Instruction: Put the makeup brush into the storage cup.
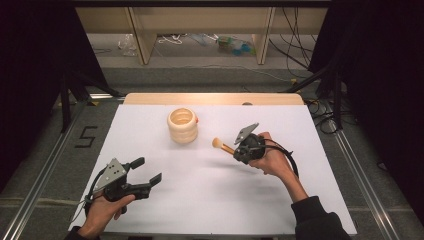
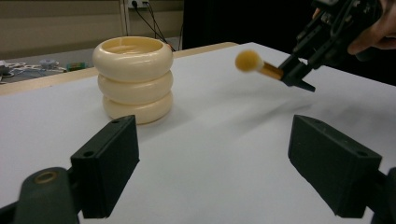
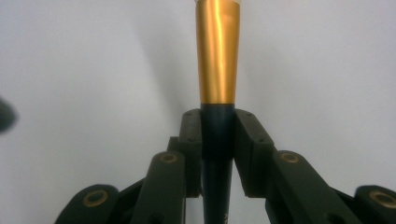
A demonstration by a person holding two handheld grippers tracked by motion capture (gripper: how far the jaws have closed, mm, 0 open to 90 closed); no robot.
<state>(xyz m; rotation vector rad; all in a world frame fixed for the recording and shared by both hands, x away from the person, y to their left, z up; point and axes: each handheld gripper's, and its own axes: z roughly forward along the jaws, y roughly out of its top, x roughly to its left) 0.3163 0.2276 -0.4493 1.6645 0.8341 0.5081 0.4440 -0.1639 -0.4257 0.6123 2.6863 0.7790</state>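
Note:
A makeup brush [image 1: 221, 145] with a dark handle, gold ferrule [image 3: 217, 56] and tan round head [image 2: 248, 60] is held above the white table. My right gripper [image 1: 235, 151] is shut on its dark handle [image 3: 217, 140], brush head pointing left toward the cream ribbed holder [image 1: 182, 125]. That holder, three stacked rings with an open top [image 2: 132, 77], stands upright at the table's far middle. My left gripper [image 1: 150, 172] rests low at the near left, jaws wide open with nothing between them; its pads [image 2: 109, 163] frame the holder in the left gripper view.
The white table [image 1: 210, 200] ends in a wooden strip [image 1: 215, 98] at the far side. Beyond it lie floor, cables and wooden legs. Dark curtains and metal rails flank both sides.

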